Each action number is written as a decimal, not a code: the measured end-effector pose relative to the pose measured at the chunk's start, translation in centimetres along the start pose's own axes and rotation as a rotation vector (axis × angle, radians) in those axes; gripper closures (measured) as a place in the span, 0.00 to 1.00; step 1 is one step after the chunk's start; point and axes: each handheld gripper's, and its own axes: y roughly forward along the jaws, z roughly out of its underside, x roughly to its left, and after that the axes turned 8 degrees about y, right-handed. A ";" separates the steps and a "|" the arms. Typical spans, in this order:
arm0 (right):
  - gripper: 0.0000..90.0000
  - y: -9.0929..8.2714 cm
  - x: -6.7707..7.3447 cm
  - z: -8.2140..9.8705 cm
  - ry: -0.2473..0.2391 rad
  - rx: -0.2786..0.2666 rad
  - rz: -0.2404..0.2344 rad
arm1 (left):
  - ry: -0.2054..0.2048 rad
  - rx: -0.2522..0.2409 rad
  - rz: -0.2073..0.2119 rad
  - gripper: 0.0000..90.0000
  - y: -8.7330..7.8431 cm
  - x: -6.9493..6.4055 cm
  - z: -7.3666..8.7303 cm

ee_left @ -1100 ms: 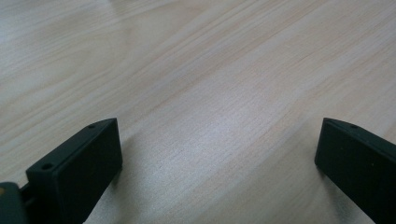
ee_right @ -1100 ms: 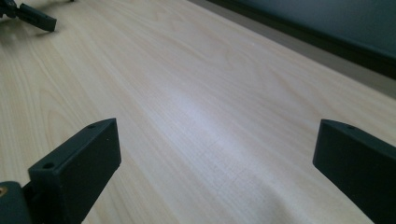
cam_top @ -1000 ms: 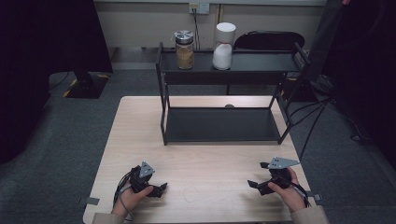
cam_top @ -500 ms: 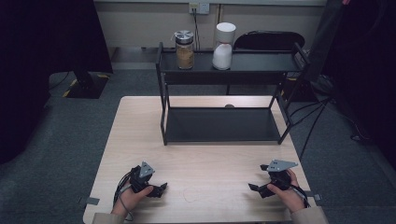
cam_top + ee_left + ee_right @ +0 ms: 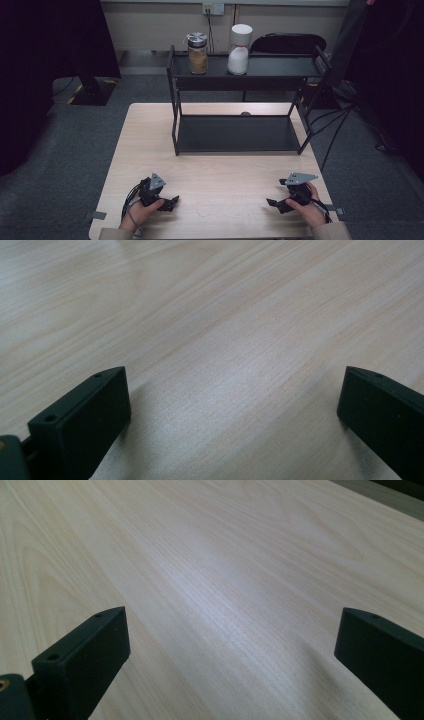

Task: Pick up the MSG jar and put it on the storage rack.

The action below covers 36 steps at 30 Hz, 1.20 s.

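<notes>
Both tongs rest low at the near edge of the pale wooden worktop [image 5: 215,165], each gripped by one of the person's hands. The left tongs [image 5: 170,204] are spread wide, with bare wood grain between the two black jaws in the left gripper view, and they grasp nothing. The right tongs [image 5: 274,204] are likewise released, their jaws far apart over plain worktop in the right gripper view, with nothing between them. The two tongs point inward toward each other and lie well apart. Farther back on the worktop stands a black two-level metal shelf [image 5: 240,134]. On its upper level sit a glass jar [image 5: 198,54] with a silvery lid and a brownish filling, and just beside it, to the right, a white container [image 5: 239,50] with a narrowed waist; both stand upright and do not touch. Both are far from either tongs, across the open stretch of worktop.
</notes>
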 end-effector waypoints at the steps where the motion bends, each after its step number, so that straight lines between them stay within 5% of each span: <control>1: 0.00 0.0 0.0 0.0 -0.001 0.004 -0.002 | 0.000 0.000 0.000 0.00 0.0 0.0 0.0; 23: 0.01 0.8 -0.1 -0.3 -0.042 0.068 0.000 | -0.002 0.001 -0.002 0.00 0.0 0.0 0.0; 36: 0.00 1.2 0.4 0.1 -0.092 0.060 0.037 | -0.002 0.001 -0.003 0.00 0.1 0.0 -0.1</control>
